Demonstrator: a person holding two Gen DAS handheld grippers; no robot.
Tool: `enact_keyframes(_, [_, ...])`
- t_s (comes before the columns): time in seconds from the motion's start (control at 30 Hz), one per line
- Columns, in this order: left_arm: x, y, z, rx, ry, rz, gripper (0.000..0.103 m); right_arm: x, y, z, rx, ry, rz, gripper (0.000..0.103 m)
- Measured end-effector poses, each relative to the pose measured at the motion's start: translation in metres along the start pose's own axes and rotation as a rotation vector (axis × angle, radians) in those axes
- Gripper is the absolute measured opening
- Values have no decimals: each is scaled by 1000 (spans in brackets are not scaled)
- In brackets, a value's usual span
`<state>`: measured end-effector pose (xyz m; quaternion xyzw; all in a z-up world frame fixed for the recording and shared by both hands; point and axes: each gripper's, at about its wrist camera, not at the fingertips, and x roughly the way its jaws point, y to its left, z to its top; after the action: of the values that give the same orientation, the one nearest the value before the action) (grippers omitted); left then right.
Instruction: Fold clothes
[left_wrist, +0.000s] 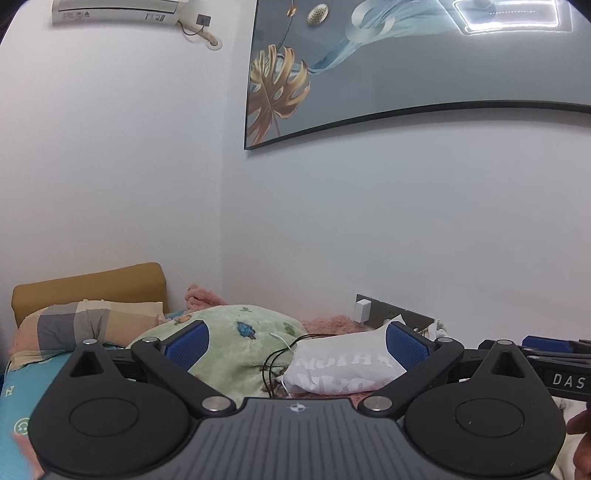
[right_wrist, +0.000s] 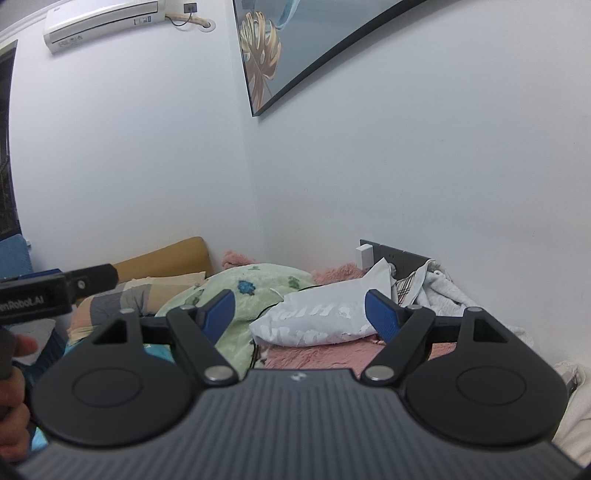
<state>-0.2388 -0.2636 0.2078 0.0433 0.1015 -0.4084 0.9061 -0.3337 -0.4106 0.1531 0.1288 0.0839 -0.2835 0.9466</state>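
Note:
My left gripper (left_wrist: 297, 345) is open, held level above the bed, with nothing between its blue pads (left_wrist: 188, 343). My right gripper (right_wrist: 301, 314) is open too and holds nothing. Each shows at the edge of the other's view: the right gripper (left_wrist: 554, 350) at the far right, the left gripper (right_wrist: 92, 278) at the left, with a hand under it. A heap of clothes (right_wrist: 439, 286), plaid and white, lies against the wall ahead on the right. Pale cloth (right_wrist: 570, 413) lies low at the right edge.
A white printed bag (right_wrist: 317, 315) lies ahead on a pink fluffy blanket (right_wrist: 314, 356). Left of it are a green blanket mound (left_wrist: 236, 343) with black cables (left_wrist: 277, 360), a plaid pillow (left_wrist: 85, 325) and a tan headboard (left_wrist: 88, 284). A wall socket strip (right_wrist: 399, 254) holds a white charger.

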Motion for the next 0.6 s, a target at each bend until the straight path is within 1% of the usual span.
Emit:
enact_keyframes(0.13, [1,1,-1,-20,13,11,103,3,-1,1,2,18,13,79])
enact_keyframes(0.27, [1,3,-2,-32,28,18,103,5,-1,4,-6,18,15,79])
enact_keyframes(0.37, [4,4,-1,-16,33,31,103,8,-1,5,-1,25,14,79])
enact_keyframes(0.6, [-1,3,14,-20,23,35,103,6,-1,7,-20,28,2,79])
